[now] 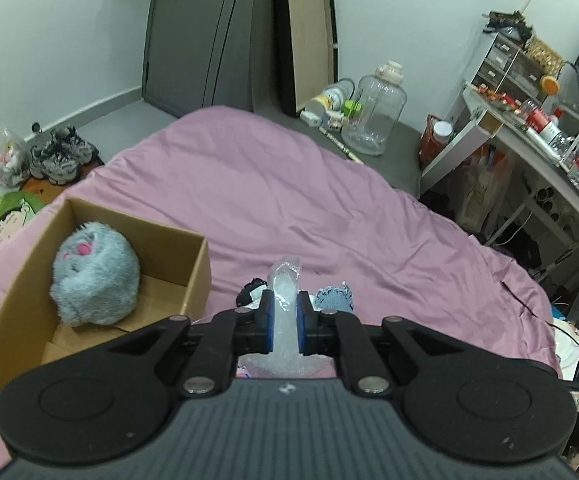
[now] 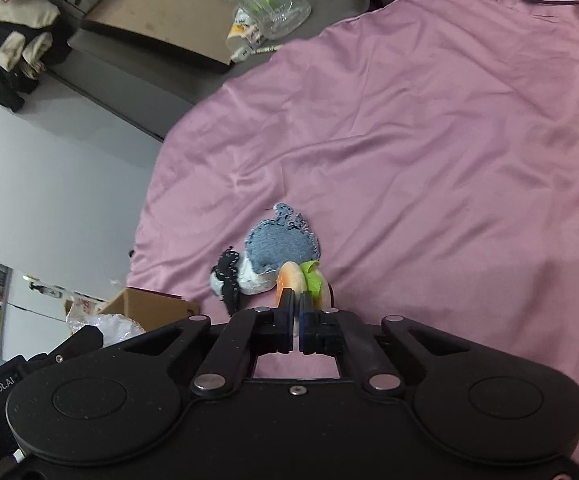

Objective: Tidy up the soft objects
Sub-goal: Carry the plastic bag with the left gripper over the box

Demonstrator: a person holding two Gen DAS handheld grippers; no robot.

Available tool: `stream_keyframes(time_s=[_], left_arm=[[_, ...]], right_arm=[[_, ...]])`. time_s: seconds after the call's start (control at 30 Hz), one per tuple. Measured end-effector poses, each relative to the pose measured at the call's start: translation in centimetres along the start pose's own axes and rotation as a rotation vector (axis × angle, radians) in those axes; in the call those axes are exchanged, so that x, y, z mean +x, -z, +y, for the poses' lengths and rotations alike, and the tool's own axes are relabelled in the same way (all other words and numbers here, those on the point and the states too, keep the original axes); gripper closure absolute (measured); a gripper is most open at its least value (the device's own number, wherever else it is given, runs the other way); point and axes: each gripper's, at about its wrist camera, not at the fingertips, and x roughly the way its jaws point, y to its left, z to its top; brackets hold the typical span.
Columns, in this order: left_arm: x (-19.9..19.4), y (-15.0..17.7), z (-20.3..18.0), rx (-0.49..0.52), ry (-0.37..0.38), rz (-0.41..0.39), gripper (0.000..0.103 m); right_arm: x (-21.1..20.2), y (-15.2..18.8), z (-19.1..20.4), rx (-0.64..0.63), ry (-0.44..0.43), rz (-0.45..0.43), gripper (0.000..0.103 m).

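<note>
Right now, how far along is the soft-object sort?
Done: grey plush in the cardboard box. In hand: left gripper shut on bubble wrap; right gripper shut on burger plush. Left: denim piece and black-and-white item on the bed.

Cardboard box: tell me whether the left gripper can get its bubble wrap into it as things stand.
Probably yes. The left gripper is shut on the bubble wrap, and the cardboard box sits open-topped just to its left. The grey plush fills part of the box, but bare floor shows beside it.
</note>
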Motion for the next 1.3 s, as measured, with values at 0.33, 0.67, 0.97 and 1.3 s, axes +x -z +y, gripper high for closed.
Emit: stream_keyframes(time_s=[0.33, 0.67, 0.97, 1.3], left_arm=[[-4.3, 0.1, 1.8, -0.021, 0.01, -0.057, 0.093], [-6.6, -0.2, 4.4, -0.033, 0.009, -0.084, 0.093], [-8.3, -0.5, 7.1, -0.049, -0.005, -0.114, 0.093], [-8.4, -0.8, 10.0, -0.075, -0.035, -0.118, 0.093]], right_arm=[[-3.1, 1.3, 0.8, -0.006, -0.014, -0.05, 0.101], [-5.5, 2.6, 3.1, -0.061, -0.018, -0.093, 0.101], [-7.3, 3.4, 4.9, -0.089, -0.04, -0.141, 0.101], [-7.4, 4.2, 6.6, -0.119, -0.066, -0.15, 0.101]])
